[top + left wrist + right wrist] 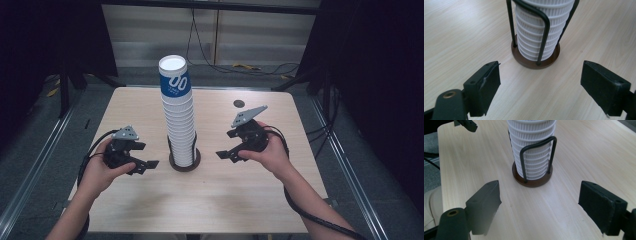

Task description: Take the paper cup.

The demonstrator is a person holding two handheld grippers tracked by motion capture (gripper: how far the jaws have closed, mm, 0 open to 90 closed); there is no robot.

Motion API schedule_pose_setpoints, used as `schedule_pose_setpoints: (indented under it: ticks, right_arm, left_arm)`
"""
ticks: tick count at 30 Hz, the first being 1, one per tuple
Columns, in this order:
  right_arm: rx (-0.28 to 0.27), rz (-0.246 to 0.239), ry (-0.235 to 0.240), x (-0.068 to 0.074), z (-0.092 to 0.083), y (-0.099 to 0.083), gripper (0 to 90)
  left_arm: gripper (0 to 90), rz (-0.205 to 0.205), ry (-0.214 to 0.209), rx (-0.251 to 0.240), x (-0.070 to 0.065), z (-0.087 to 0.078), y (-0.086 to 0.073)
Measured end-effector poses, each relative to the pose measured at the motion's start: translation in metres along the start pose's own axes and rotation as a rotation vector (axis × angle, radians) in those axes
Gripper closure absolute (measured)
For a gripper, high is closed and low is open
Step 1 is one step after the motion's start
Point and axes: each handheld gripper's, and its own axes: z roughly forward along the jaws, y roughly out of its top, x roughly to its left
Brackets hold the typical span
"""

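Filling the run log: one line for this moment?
left tongs open | right tongs open | cup stack in holder, untouched

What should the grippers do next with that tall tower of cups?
Probably lift the right hand-held gripper toward the top cup. Both it and the left hand-held gripper sit open and low beside the holder, touching nothing, and only the top cup is free.

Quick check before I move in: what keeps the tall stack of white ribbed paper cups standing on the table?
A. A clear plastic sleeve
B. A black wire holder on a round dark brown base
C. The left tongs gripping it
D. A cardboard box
B: the tall stack of white ribbed paper cups sits inside the black wire holder on a round dark brown base, while the left tongs and right tongs stand open, apart from it.
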Motion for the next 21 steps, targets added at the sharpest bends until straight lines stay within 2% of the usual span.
schedule_pose_setpoints:
  ticks: [1, 3, 9, 11, 16, 21]
  right_arm:
    - [0.003, -0.006, -0.009, -0.001, -0.002, 0.003, 16.6]
    - [0.009, -0.022, -0.011, -0.002, -0.004, 0.009, 16.7]
    - [0.008, -0.026, -0.014, -0.005, -0.013, 0.028, 16.6]
    - [0.014, -0.048, -0.016, -0.006, -0.016, 0.038, 16.7]
    - [0.029, -0.062, -0.024, -0.007, -0.017, 0.049, 16.6]
    - [0.012, -0.064, -0.005, -0.007, -0.020, 0.065, 16.6]
  left_arm:
    - [15.9, 0.014, 0.008, 0.008, 0.000, 0.000, 0.003]
    - [15.9, 0.016, 0.007, 0.014, -0.001, -0.001, 0.009]
    - [15.9, 0.028, -0.004, 0.000, -0.001, -0.005, 0.025]
    - [15.9, 0.023, -0.006, 0.001, -0.001, -0.005, 0.028]
    - [15.9, 0.017, -0.006, -0.003, 0.000, -0.004, 0.033]
    - [15.9, 0.022, -0.014, -0.004, 0.000, -0.003, 0.037]
